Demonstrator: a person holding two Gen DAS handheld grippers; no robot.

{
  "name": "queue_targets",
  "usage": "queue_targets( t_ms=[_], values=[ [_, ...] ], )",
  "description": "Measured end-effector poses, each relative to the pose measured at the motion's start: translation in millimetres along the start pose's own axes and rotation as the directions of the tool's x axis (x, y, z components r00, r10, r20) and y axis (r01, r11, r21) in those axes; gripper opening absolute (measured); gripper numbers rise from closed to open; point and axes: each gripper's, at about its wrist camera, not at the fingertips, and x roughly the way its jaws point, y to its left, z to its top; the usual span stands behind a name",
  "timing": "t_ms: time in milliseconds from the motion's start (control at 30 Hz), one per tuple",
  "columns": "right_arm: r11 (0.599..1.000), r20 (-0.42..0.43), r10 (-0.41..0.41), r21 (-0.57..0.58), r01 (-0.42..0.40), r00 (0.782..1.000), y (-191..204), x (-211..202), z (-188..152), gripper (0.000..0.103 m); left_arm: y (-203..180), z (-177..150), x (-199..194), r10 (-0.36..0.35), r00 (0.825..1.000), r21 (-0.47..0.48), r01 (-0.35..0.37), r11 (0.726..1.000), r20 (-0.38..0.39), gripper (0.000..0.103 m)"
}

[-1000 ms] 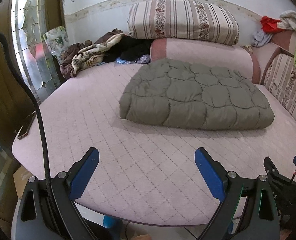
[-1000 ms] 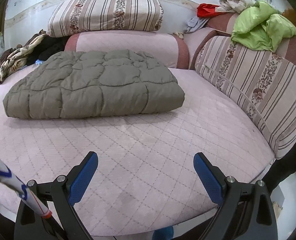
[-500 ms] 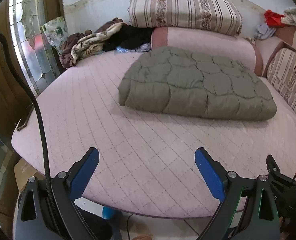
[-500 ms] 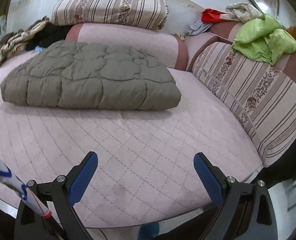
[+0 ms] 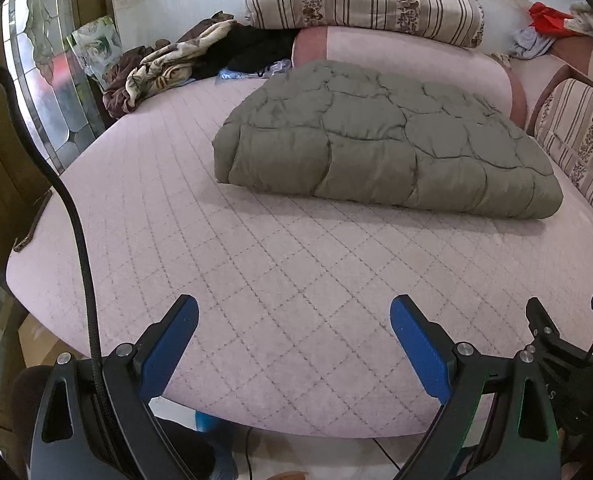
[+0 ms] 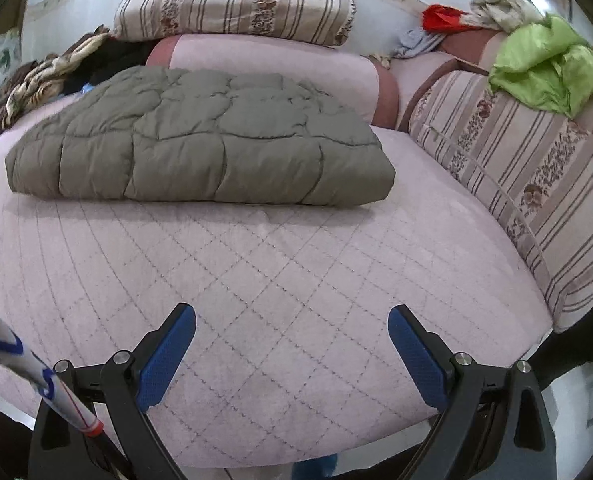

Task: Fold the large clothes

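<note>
A grey-green quilted garment [image 5: 384, 140] lies folded into a thick rectangle on the pink quilted bed [image 5: 280, 264], toward the far side. It also shows in the right wrist view [image 6: 200, 144]. My left gripper [image 5: 294, 320] is open and empty, hovering over the bed's near edge, well short of the garment. My right gripper [image 6: 292, 328] is open and empty too, over the near edge of the bed [image 6: 296, 272].
A striped cushion [image 5: 360, 0] tops a pink bolster [image 5: 416, 64] at the back. A pile of clothes [image 5: 176, 64] lies back left by a glass door [image 5: 44, 80]. Striped cushions [image 6: 528, 176] with a green cloth [image 6: 548, 64] line the right.
Both grippers have pulled back and risen from the bed, so more of its near edge and the floor show. The folded garment has not moved.
</note>
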Motion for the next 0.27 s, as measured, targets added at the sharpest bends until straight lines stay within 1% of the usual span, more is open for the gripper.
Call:
queue_targets(
  t_ms=[100,267],
  values=[
    [1.000,0.011,-0.005,-0.008,0.005,1.000,2.1,-0.3,1.1,0.099,-0.7,-0.4,1.9,-0.008,1.000,0.005,0.008,1.000,-0.004,0.096],
    [1.000,0.001,0.020,-0.010,-0.020,1.000,5.0,0.6,6.3,0.099,4.5,-0.9,8.1,-0.016,0.999,-0.013,0.016,1.000,-0.029,0.096]
  ],
)
